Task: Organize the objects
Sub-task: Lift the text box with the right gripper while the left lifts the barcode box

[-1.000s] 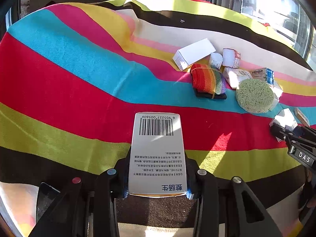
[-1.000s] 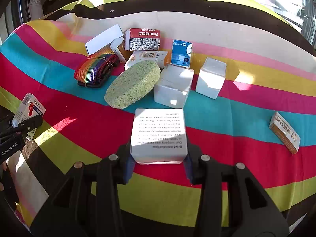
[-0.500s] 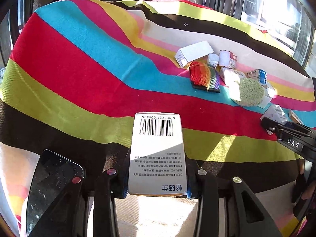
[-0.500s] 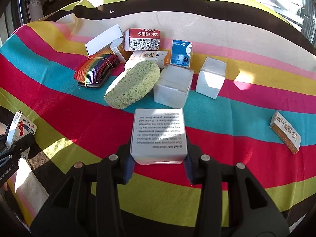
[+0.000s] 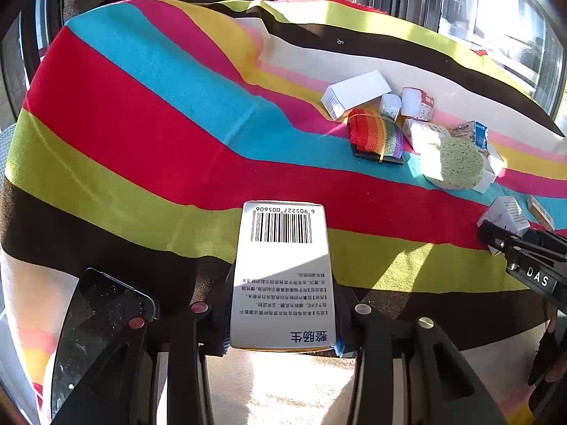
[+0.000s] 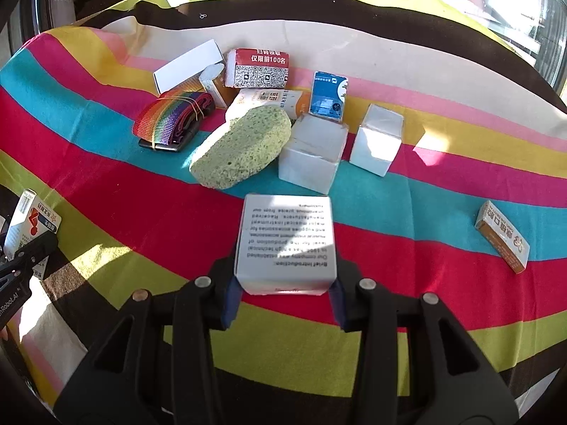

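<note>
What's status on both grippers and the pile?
Left gripper shut on barcode box. Right gripper shut on printed white box. Pile around green sponge ahead, path clear.

Counted on the striped cloth [image 6: 106,219], approx.: 10 boxes, incl. 2 held in grippers, i.e. barcode box [image 5: 283,272] and text box [image 6: 285,244]. 1 green sponge [image 6: 241,147] is seen. 1 rainbow strap [image 6: 170,120]. 1 phone [image 5: 95,322].

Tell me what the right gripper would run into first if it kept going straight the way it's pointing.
Probably the striped cloth just past the white box that the right gripper holds. Beyond that lies another white box beside the green sponge, though depth is hard to judge.
</note>
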A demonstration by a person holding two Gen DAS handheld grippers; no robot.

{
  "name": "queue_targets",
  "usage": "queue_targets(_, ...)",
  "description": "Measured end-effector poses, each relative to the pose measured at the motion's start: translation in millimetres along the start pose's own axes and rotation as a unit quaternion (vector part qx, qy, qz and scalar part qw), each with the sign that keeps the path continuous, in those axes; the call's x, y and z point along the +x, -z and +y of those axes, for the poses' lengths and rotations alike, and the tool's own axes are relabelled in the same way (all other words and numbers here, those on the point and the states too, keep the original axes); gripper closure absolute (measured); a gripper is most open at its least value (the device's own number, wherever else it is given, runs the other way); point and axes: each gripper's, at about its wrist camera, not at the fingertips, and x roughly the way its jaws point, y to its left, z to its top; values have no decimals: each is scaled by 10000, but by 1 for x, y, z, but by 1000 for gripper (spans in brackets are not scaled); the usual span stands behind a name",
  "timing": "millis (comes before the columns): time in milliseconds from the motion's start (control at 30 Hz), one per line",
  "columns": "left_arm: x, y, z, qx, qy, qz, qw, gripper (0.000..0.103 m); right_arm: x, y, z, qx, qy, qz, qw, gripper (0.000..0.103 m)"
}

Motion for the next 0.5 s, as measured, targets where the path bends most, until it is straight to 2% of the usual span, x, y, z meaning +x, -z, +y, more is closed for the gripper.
queue_targets(233, -1, 1, 2, -91, 36, -8, 10000, 62, -38, 33, 59, -359, -504, -33, 9981, 58)
queue_targets(367, -1, 2, 0, -97, -11, -5, 10000, 62, -52, 56, 85, -698, -509, -35, 9963, 58)
queue_targets(500, -1, 2, -1, -99, -48, 0, 9999, 62, -63, 70, 89, -824, -445, -40, 9956, 58)
